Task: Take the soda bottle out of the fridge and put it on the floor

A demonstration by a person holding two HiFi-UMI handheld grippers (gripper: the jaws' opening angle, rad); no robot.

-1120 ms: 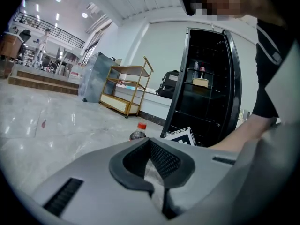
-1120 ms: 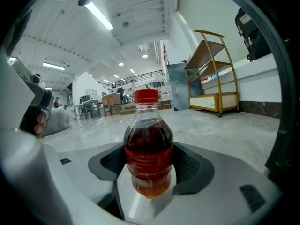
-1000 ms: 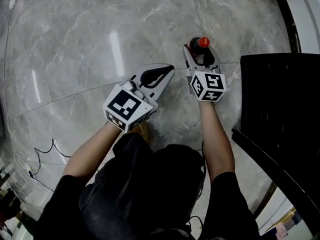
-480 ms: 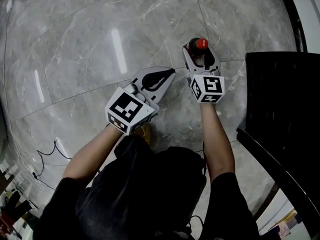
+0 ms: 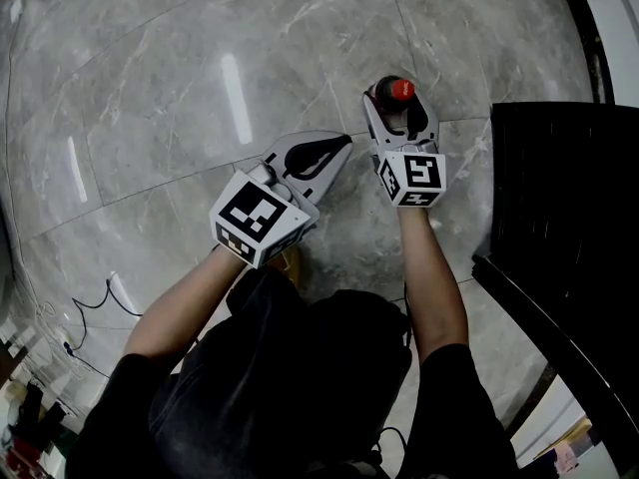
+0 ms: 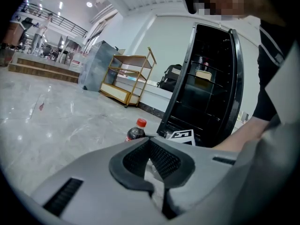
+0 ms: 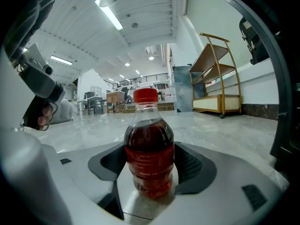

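Ok so going across the head view. Over at 8 o'clock there's a thin cable (image 5: 95,302) lying on the grey marble floor (image 5: 150,88).

Next is the left gripper (image 5: 339,148), near the middle and pointing toward roughly 1 o'clock, with its marker cube (image 5: 255,218) at the wrist end. Its own view shows the jaws closed tip to tip with nothing in them, just the hollow between the black pads. It's off the ground and touching nothing. Past its tips in that view there's a gold shelf cart (image 6: 126,78) at about 11 o'clock, well back by the wall.

Just to the right is the right gripper (image 5: 399,103), pointing at 12 o'clock from its cube (image 5: 411,178). This one is clamped on the soda bottle (image 7: 149,158). In the right gripper view the bottle stands upright dead centre, with a pad against the red label on each side and the red cap (image 7: 146,95) sticking up above the jaws. Dark soda fills it up into the shoulder. Its base looks to be down on the tile, though from this low angle I wouldn't swear to it.

Far right, at 3 o'clock, is the black fridge (image 5: 569,198), near the bottle but not touching it. The left gripper view shows it standing open, with a few small things on the shelves that are too tiny to name.
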